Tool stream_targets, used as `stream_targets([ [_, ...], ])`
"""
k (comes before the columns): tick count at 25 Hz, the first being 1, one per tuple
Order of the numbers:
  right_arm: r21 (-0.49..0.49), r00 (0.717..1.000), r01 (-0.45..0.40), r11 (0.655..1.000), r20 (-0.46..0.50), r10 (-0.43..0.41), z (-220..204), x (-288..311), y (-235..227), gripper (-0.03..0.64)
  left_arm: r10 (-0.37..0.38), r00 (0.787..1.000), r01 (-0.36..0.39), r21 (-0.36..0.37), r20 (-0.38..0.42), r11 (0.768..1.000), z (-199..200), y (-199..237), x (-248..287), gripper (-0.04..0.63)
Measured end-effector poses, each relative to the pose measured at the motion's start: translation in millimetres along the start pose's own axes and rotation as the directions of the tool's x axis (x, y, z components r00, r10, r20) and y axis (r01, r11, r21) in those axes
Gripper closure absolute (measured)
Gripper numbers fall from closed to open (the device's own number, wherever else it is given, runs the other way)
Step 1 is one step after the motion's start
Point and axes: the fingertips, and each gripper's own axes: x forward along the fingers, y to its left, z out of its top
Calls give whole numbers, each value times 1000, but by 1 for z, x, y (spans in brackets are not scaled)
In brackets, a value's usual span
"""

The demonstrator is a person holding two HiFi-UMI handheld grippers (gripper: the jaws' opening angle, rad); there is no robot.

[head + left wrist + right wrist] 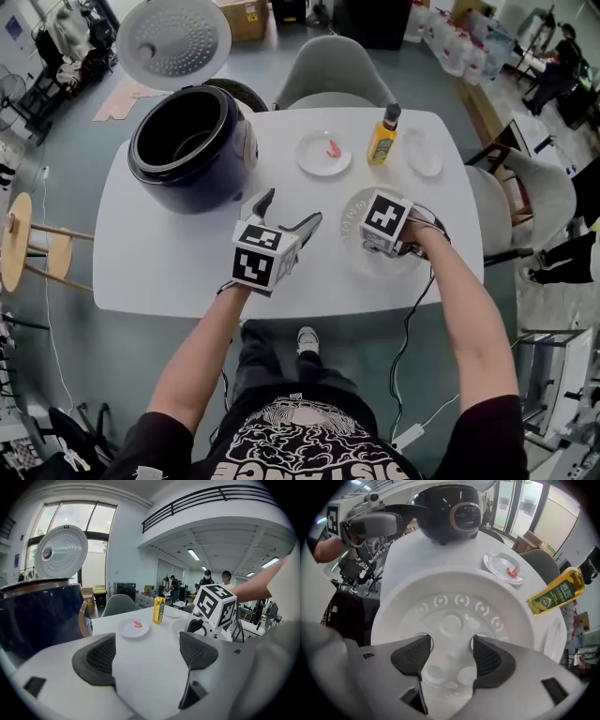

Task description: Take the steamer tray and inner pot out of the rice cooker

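Right gripper view shows the right gripper (451, 645) with jaws apart, holding nothing, above the steamer tray (440, 581) resting on the surface (169, 253). Best lift straight up, clear of its wall. The left gripper (147, 644), also wide and empty, is nearer the rice cooker (208, 187), where the inner pot (183, 141) seemingly sits.

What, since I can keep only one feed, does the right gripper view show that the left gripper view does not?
Right only: the steamer tray on the table below the right gripper's open jaws, and the rice cooker's front panel. Left only: the right gripper's marker cube and people far back. Both: the cooker, the plate with a red scrap, the yellow bottle.
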Motion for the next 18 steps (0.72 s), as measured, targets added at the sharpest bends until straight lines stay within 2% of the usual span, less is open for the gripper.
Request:
stream_targets([
  [4, 6, 999, 42, 999, 14, -42, 8, 4, -3, 318, -15, 1000, 15, -2, -16, 1000, -4, -6, 3, 181],
  [9, 6, 995, 102, 995, -15, -102, 3, 9, -8, 316, -22, 999, 22, -4, -26, 1000, -6, -8, 1, 181],
  [13, 28, 996, 82, 996, 20, -82, 5, 16, -5, 316, -23, 999, 23, -1, -23, 1000, -6, -8, 2, 181],
  [18, 31, 997, 81, 996, 17, -82, 5, 18, -6, 314, -13, 999, 13, 4, -37, 1000, -8, -4, -2, 181],
])
